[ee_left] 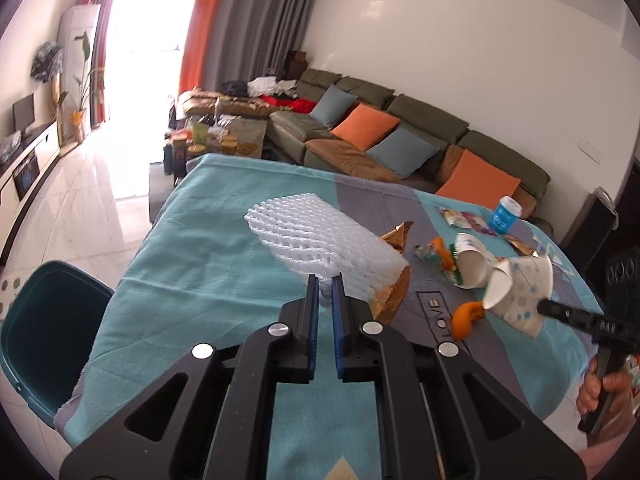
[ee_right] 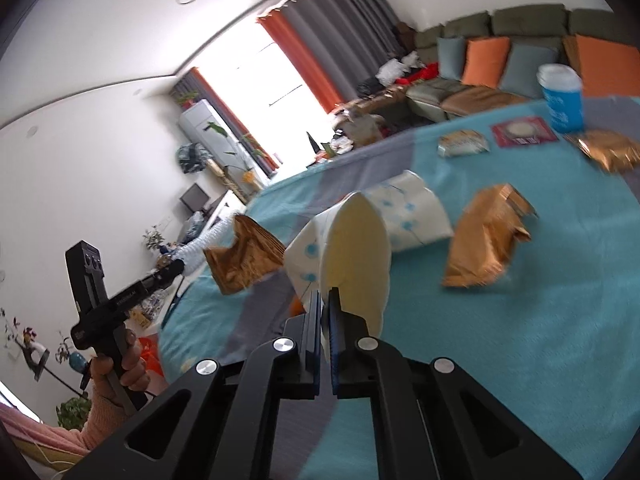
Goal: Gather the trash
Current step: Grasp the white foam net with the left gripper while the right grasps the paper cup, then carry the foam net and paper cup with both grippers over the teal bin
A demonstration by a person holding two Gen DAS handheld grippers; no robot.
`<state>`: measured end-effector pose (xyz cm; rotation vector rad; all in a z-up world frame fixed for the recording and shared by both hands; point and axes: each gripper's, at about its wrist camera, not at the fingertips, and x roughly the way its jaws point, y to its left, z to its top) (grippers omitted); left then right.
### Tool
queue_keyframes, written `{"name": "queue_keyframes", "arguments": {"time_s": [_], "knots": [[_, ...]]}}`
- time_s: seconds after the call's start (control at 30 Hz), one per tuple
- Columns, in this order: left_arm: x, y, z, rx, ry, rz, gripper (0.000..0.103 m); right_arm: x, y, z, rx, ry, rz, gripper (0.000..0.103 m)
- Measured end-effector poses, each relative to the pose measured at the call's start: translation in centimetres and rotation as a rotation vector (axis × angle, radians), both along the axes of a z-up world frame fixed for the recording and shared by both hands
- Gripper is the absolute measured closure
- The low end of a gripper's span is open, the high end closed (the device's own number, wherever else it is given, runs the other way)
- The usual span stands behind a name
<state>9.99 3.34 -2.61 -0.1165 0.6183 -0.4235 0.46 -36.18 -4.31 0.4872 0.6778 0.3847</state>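
Covering the table point(ee_left: 192, 240) is a teal and grey cloth, its far edge running in front of a long olive sofa point(ee_left: 432, 120) with orange and blue-grey cushions, in a bright living room with grey and orange curtains point(ee_left: 240, 28) and a glossy tiled floor point(ee_left: 92, 184).

Litter lies scattered over the cloth: a blue cup with a white lid point(ee_right: 562, 96) standing upright near the far edge, flat snack wrappers point(ee_right: 464, 142) beside it, crumpled gold foil point(ee_right: 486, 236) in the middle, and a piece of orange peel point(ee_left: 464, 318) on the grey band.

A dark green bin point(ee_left: 44, 336) stands on the floor just off the table's left corner; its inside is too dark to tell what it holds.

Raised above the cloth, the left gripper point(ee_left: 325, 282) is clamped on the end of a white foam fruit net point(ee_left: 320, 236), which sticks out ahead of the pinched blue pads. The right gripper point(ee_right: 325, 296) is squeezed tight on the rim of a spotted paper cup point(ee_right: 352, 256), held on its side with the mouth toward the camera. A second paper cup point(ee_right: 412, 210) lies tipped on the cloth just behind it. A hand point(ee_right: 128, 364) in a pink sleeve grips the left tool's handle.

Between the table's left edge and the white TV cabinet point(ee_left: 28, 160) the floor lies open.
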Motion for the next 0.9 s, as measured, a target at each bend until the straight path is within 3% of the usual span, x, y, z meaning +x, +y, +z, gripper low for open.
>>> {"name": "queue_keyframes", "arguments": {"time_s": [0.37, 0.9], "knots": [[-3.3, 0.8, 1.1, -0.022, -0.036, -0.032, 0.096, 2.5, 4.9, 1.6, 0.002, -0.067, 0.143, 0.100], [-6.4, 6.7, 1.3, -0.064, -0.028, 0.134, 0.096, 5.1, 9.7, 2.9, 0.027, -0.088, 0.294, 0.100]]}}
